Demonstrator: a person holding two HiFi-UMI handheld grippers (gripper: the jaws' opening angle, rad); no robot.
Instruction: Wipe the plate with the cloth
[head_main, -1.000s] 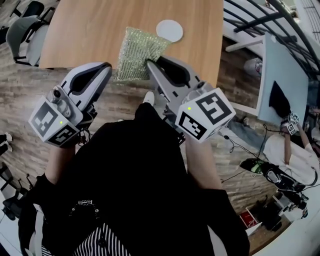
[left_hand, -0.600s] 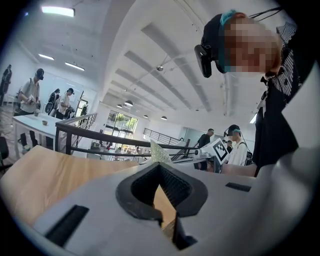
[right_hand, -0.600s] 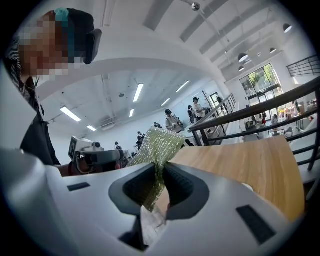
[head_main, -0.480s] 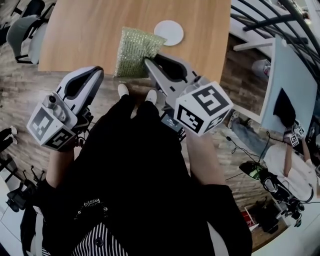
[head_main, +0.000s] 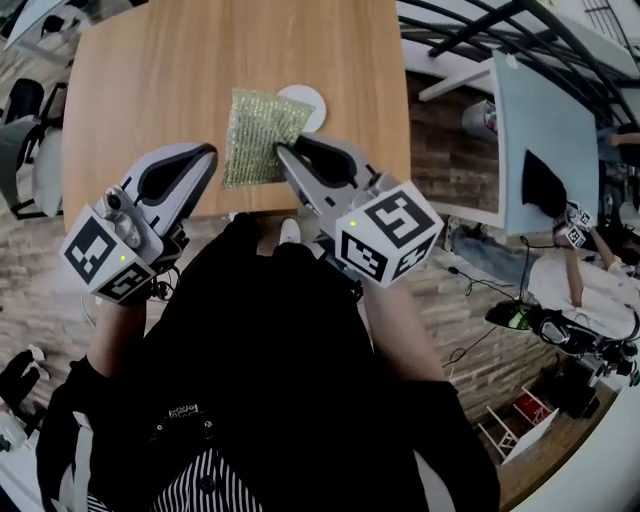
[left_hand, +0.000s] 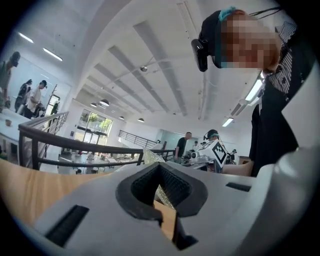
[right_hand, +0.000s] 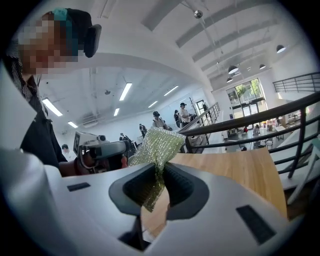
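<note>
A green glittery cloth (head_main: 255, 135) lies on the wooden table (head_main: 150, 90), its far corner over the left part of a small white plate (head_main: 310, 103). My right gripper (head_main: 282, 150) is at the cloth's near right edge. In the right gripper view the jaws are shut on the cloth (right_hand: 159, 145), which stands up above them. My left gripper (head_main: 207, 152) hovers at the table's near edge, just left of the cloth, apart from it. Its jaws are closed with nothing between them, and the cloth (left_hand: 151, 156) shows beyond them.
The table's near edge (head_main: 240, 208) runs just under both grippers. Chairs (head_main: 25, 150) stand to the left of the table. To the right are a railing (head_main: 470, 30), a grey panel (head_main: 545, 150) and a person (head_main: 590, 280) on the floor below.
The cloth has shifted toward the plate and now covers its left part, with the right gripper still on it. The left gripper has come up to the table's edge.
</note>
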